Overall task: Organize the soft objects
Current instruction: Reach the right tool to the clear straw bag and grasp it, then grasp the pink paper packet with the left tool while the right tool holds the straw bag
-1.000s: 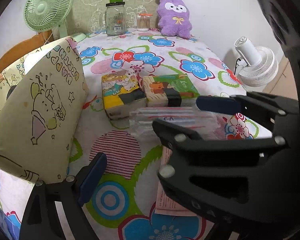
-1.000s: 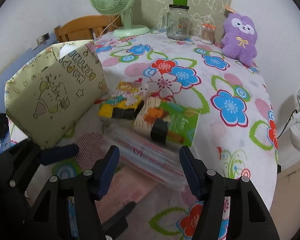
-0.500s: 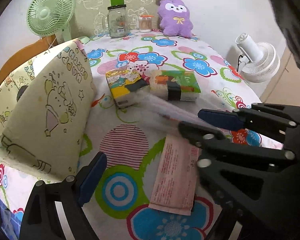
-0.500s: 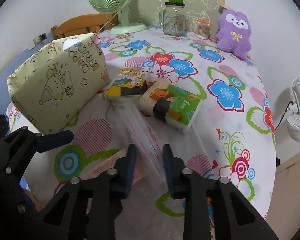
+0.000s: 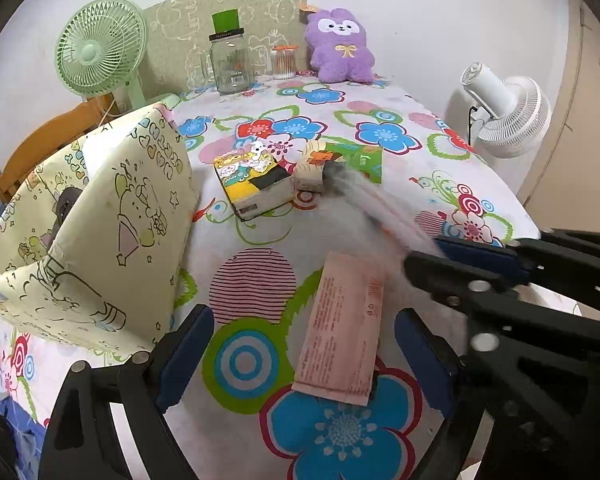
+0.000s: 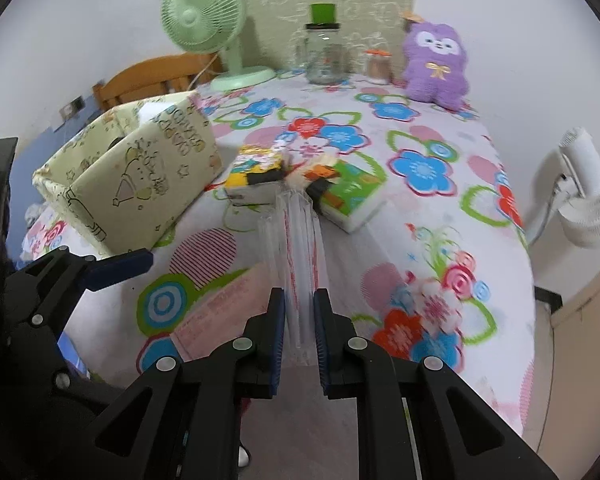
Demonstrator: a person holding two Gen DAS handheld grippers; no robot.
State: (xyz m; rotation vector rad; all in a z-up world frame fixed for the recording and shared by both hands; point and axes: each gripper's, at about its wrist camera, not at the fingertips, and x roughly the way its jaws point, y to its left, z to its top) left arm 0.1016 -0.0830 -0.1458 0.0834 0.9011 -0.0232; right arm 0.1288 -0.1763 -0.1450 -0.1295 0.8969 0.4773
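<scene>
1. Left wrist view: at far left a pale yellow fabric storage box printed with cartoons is seen standing open on the flowered tablecloth, with a green desk fan behind it.
2. The left gripper is held with its blue-padded fingers wide apart and nothing between them; a flat pink packet lies on the cloth below the gap.
3. Toward the middle of the table a yellow tissue pack and a green tissue pack are seen side by side, touching or nearly so.
4. A clear plastic pack with red print, blurred in this view, is held lifted at a slant from near the green pack to the right gripper, which enters from the right edge.
5. At the back a glass jar, a small container of cotton swabs and a purple plush toy are lined up before a patterned board; a white fan stands off the table at right.
6. Right wrist view: the right gripper's jaws have just been closing and are now clamped on the near end of the clear plastic pack, whose far end points at the two tissue packs.
7. The storage box is seen at left and the plush toy at upper right.
</scene>
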